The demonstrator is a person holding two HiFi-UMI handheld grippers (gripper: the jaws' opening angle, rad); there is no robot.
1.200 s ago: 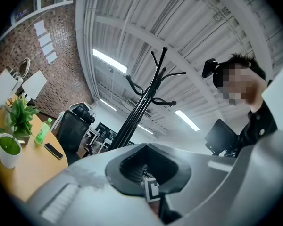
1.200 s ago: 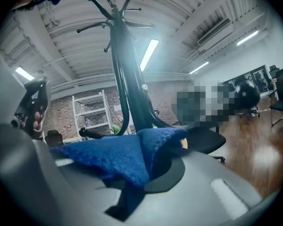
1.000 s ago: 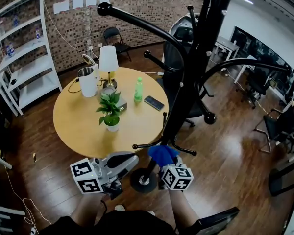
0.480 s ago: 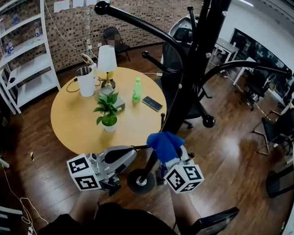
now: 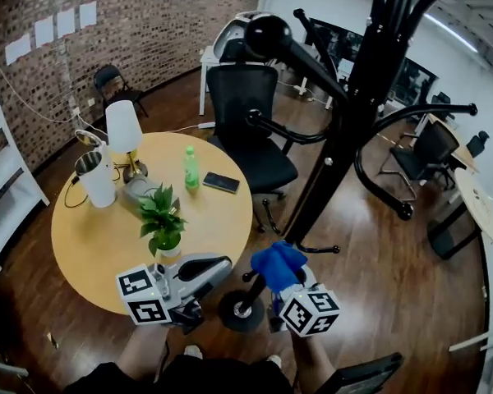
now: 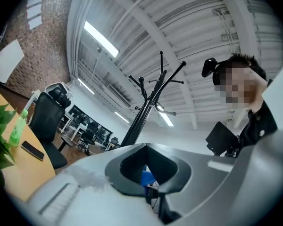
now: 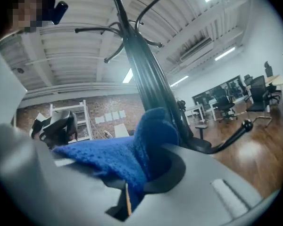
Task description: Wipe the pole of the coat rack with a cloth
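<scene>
cloth (image 5: 276,262) in right hand-held gripper (image 5: 283,281) — at pole (image 5: 329,169)

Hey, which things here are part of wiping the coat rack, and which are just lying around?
For the job: blue cloth, held in the right gripper; coat rack pole.

Lying about: potted plant, green bottle, phone, lamp, kettle, office chair.

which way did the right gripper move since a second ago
Yes, slightly: right gripper, gripping the cloth, sits farther right of the coat rack base.
</scene>
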